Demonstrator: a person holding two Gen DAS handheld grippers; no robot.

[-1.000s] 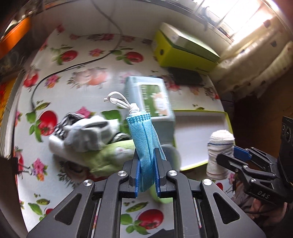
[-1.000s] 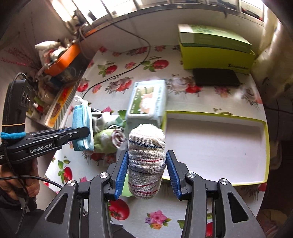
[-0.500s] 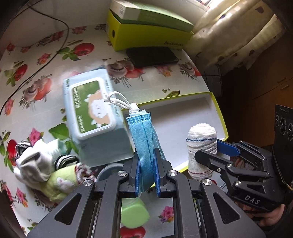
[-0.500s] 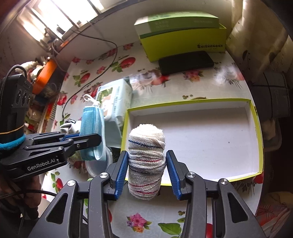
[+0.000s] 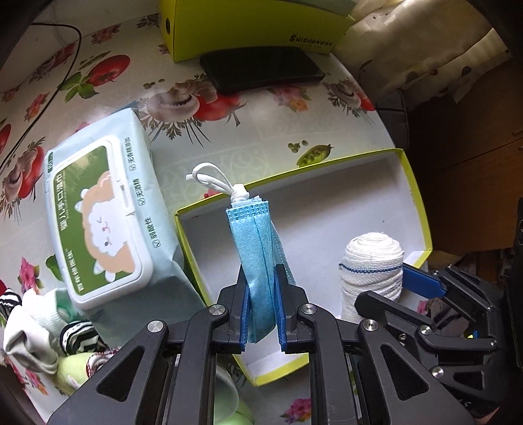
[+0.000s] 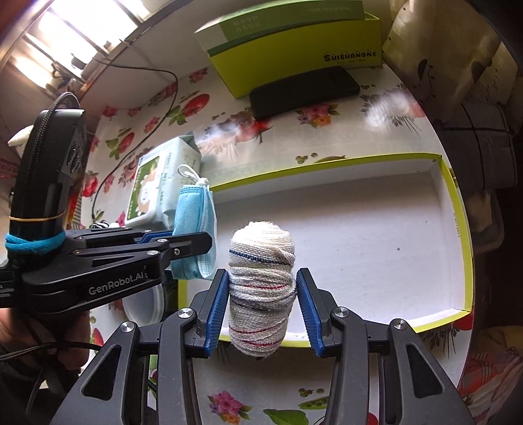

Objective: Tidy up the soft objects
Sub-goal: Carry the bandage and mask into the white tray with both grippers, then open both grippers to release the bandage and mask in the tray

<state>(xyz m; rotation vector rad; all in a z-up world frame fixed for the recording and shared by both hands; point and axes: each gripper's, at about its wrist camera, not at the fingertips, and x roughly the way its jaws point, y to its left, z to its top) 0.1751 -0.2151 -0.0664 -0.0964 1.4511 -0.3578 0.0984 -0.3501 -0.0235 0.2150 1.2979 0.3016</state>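
At the bottom centre of my left wrist view, my left gripper [image 5: 261,314] is clamped on a folded blue face mask [image 5: 256,258], which stands upright between the blue pads with its lower end hanging just below them. The mask is pleated light-blue fabric, its white ear loops [image 5: 212,181] knotted at the top. In the lower middle of my right wrist view, my right gripper [image 6: 261,304] squeezes a rolled cloth bandage [image 6: 260,287], also upright, off-white with thin blue and red threads winding around it. Both are held over the near edge of the shallow white tray with the lime-green rim [image 6: 457,229], which fills the centre right. Left of the tray lies a pale wet-wipes pack [image 5: 98,225]; socks [image 5: 29,336] bunch at the lower left. Farthest, at the top, a black phone [image 5: 261,70] lies against a yellow-green box [image 5: 248,29].
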